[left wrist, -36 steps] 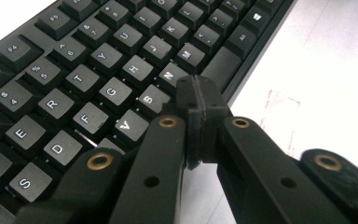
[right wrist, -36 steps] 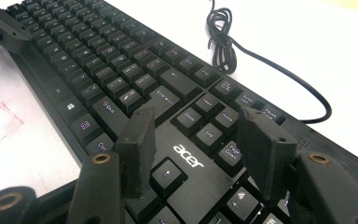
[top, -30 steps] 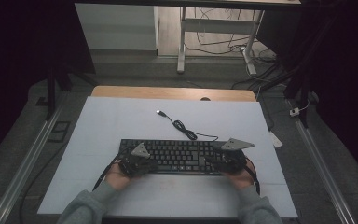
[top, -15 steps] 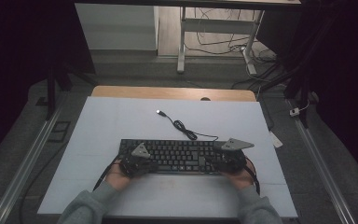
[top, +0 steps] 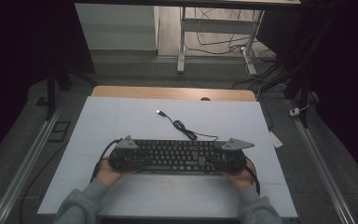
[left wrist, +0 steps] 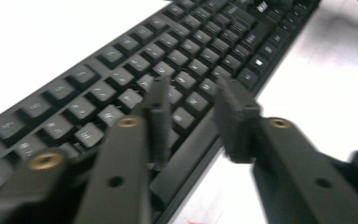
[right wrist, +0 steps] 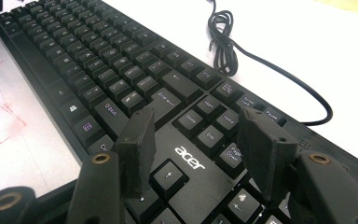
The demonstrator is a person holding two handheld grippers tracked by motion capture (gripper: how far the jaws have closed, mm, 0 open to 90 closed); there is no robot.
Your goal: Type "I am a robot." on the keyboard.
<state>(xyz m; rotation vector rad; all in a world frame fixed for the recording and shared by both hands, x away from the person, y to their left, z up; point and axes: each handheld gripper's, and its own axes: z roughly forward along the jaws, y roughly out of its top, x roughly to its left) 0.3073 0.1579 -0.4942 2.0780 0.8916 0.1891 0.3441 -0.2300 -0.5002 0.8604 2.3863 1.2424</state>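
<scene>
A black keyboard (top: 175, 156) lies across the near middle of the white worktop (top: 121, 116), its cable (top: 186, 130) running toward the far edge. At its left end the left gripper (left wrist: 193, 116) is seen with jaws that have just been opening; they stand apart above the keys and front edge, with nothing pressed between them. At the right end the right gripper (right wrist: 200, 140) is held wide over the arrow keys, gripping nothing. The keyboard is judged released; withdrawal of both grippers is called for next.
</scene>
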